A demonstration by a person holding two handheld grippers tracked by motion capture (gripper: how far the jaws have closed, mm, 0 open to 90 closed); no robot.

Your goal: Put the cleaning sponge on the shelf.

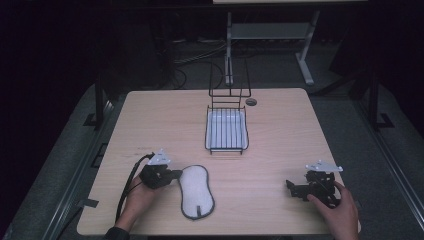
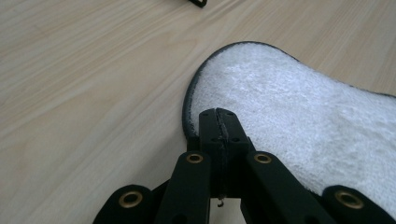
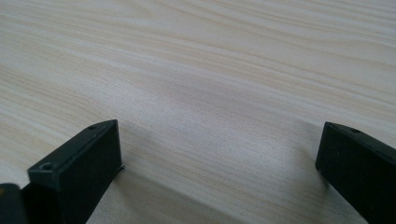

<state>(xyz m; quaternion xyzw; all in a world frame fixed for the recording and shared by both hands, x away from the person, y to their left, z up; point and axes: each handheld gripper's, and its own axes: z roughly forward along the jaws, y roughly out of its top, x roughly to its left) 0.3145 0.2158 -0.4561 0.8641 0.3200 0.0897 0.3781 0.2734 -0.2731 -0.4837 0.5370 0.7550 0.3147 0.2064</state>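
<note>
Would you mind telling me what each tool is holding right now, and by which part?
The left tool pinches the white pad at its dark-trimmed edge; the right tool stands open over bare table.

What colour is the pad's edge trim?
Dark, black-looking trim around the white fluffy pad; clearest in the left gripper view.

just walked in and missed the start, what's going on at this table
A person holds a gripper in each hand at a wooden table. The left gripper has its jaws shut at the edge of a white fluffy pad with dark trim, apparently pinching its rim. The right gripper sits open over bare wood at the right. A black wire rack stands empty farther back.
</note>
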